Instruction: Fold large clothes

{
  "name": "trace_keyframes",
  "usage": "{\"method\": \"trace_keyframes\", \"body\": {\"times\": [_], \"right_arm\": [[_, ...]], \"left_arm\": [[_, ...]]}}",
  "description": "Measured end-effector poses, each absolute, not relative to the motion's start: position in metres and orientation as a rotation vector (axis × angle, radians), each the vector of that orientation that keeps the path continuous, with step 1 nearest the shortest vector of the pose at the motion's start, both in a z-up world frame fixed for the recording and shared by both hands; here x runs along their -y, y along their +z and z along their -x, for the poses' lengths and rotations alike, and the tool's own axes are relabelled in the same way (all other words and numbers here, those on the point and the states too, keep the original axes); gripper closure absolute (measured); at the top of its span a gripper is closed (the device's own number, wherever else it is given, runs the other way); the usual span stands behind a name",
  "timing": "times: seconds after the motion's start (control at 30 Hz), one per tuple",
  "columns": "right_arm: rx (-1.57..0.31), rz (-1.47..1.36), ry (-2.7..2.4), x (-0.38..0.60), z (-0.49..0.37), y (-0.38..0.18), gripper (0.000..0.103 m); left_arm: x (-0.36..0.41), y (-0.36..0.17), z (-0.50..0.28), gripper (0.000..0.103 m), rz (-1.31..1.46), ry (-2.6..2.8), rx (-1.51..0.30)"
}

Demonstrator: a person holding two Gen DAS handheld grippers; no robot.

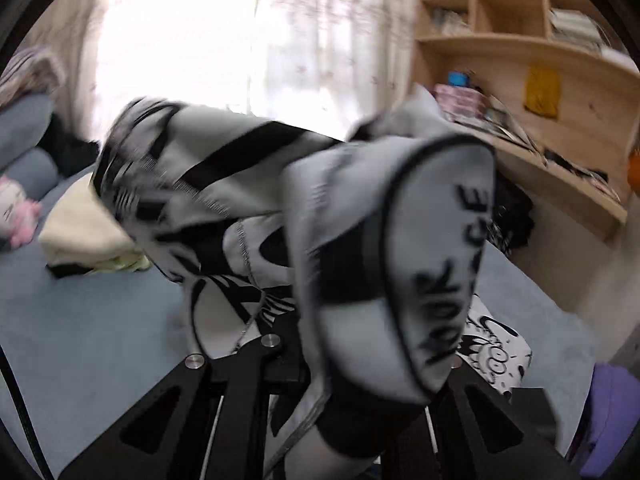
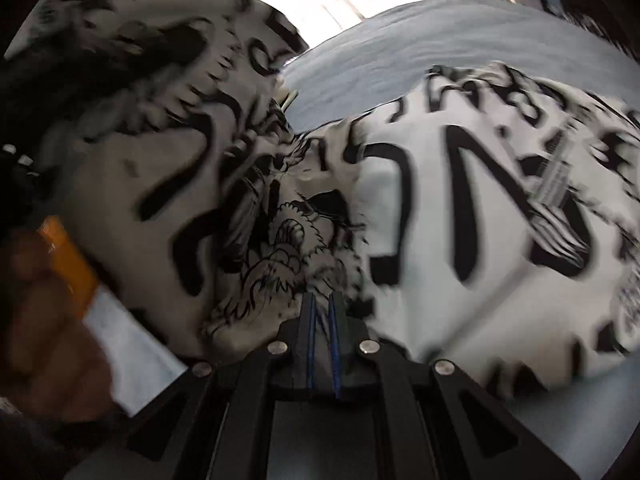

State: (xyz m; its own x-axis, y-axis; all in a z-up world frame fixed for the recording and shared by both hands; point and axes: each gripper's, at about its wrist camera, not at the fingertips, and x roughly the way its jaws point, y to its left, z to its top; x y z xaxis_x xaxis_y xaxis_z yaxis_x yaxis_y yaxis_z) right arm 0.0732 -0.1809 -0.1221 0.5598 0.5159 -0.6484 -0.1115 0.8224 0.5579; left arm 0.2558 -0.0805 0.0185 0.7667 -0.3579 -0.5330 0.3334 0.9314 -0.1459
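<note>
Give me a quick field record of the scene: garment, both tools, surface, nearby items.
garment: black-and-white printed garment, bunched and lifted, draped over the left tool; motion-blurred
left tool: fingertips hidden under the cloth, grip state cannot be told
right tool: fingers close together, pinching the printed fabric
surface: blue-grey bed sheet
nearby: folded cream clothes on the sheet, pink plush toy at left edge, wooden bookshelf at right
</note>
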Motion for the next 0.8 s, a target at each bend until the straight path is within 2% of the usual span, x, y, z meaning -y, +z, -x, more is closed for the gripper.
{"method": "trace_keyframes", "body": {"times": [0.23, 0.47, 0.63, 0.8], "right_arm": [[-0.893, -0.544, 0.048, 0.285, -0.025, -0.125, 0.097], [-0.865, -0.678, -0.006, 0.338, -0.002, -0.132, 0.097], [-0.854, -0.643, -0.059, 0.339, 0.003, -0.128, 0.096], [-0.858, -0.661, -0.071, 0.350, 0.008, -0.135, 0.096]], "left_arm": [[0.169, 0.006, -0.269, 0.094, -0.010, -0.494, -0.617], [0.254, -0.050, -0.256, 0.094, -0.134, -0.590, -0.758], [0.278, -0.098, -0.259, 0.094, -0.208, -0.617, -0.861], [0.270, -0.097, -0.266, 0.094, -0.164, -0.635, -0.896]]}}
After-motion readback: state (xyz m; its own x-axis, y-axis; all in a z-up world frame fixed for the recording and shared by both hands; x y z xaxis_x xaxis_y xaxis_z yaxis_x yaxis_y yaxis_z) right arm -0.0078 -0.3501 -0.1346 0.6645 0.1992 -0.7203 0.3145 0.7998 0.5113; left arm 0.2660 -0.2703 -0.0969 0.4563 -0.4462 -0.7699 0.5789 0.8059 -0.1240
